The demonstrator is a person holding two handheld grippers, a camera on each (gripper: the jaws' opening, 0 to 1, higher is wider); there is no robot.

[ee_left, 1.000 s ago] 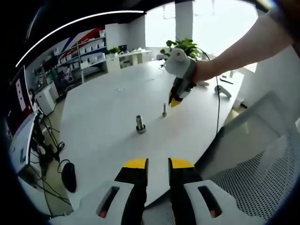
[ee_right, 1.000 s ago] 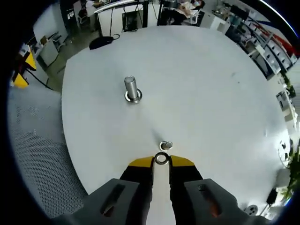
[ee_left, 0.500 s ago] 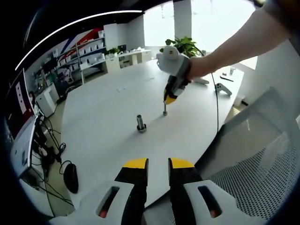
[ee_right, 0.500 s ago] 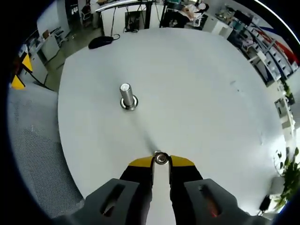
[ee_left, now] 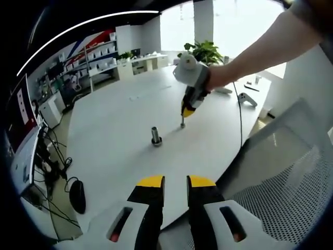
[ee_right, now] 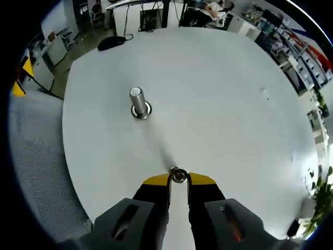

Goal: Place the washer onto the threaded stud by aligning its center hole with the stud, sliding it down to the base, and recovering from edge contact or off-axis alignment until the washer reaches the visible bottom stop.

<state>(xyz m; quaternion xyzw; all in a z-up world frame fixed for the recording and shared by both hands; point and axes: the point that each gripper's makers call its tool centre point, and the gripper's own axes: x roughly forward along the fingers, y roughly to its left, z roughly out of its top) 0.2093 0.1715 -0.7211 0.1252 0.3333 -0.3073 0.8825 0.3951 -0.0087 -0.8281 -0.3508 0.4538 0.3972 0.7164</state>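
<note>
This is an open-plan office or tech workspace. A large round white counter takes up the middle of the room. Past its far edge, in the left gripper view, white shelving units line the wall beneath a red and blue wall graphic, and a leafy potted plant stands before bright windows. A mesh-backed office chair sits at the counter's near edge. On the floor by the counter's left edge lie cables beside a monitor. In the right gripper view, desks stand beyond the counter's far edge.
</note>
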